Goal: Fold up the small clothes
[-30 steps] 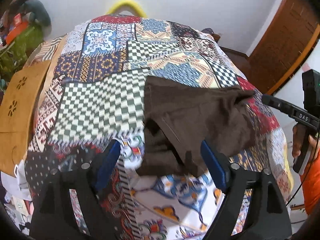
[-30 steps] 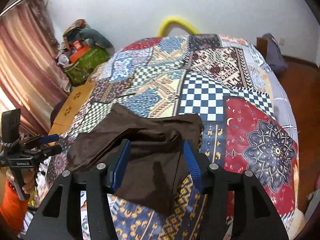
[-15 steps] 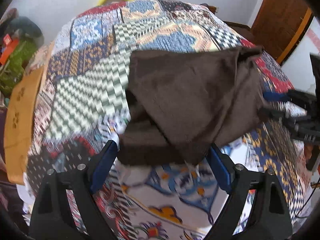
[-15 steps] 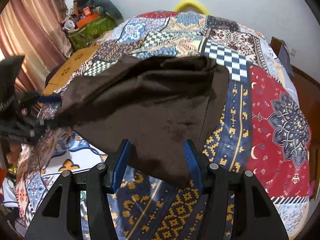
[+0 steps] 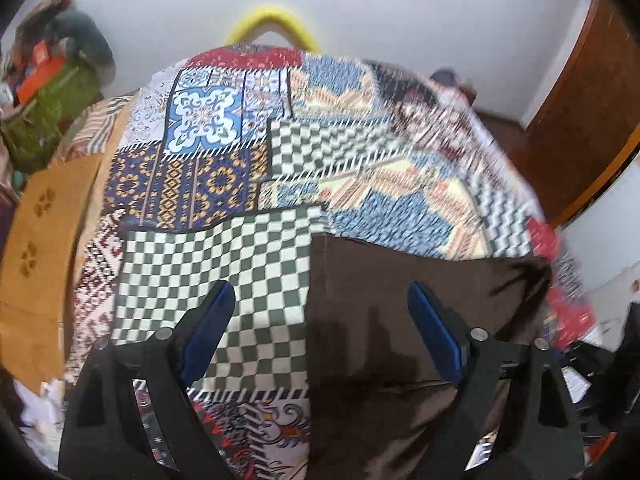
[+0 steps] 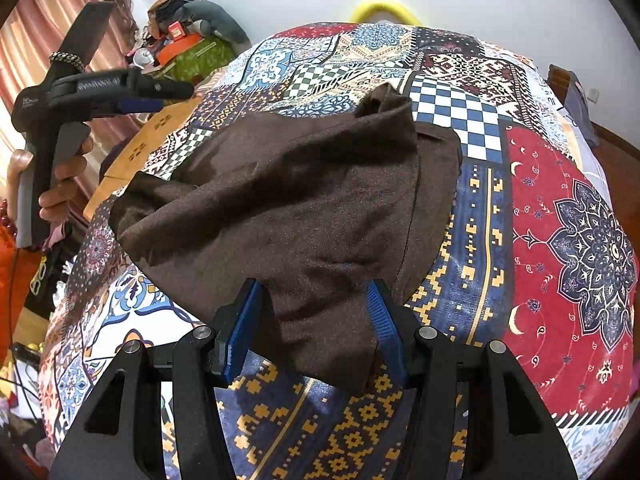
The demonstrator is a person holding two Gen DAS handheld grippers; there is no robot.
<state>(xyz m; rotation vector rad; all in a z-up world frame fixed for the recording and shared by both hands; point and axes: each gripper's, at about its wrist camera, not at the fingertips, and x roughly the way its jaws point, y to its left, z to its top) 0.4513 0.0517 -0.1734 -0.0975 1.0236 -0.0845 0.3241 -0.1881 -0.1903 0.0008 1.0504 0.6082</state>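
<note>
A dark brown small garment lies loosely folded and rumpled on the patchwork bedspread. It also shows in the left wrist view, low and right of centre. My left gripper is open and empty, above the garment's left edge; from the right wrist view it is raised at the far left, held in a hand. My right gripper is open, its blue fingers either side of the garment's near corner, gripping nothing.
A tan wooden board runs along the bed's left side. A green bag with clutter stands at the back left. A yellow hoop sits behind the bed by the white wall. A wooden door is at the right.
The garment has been laid down flatter on the bed. My left gripper has lifted up and away to the left. My right gripper stays low at the near corner.
</note>
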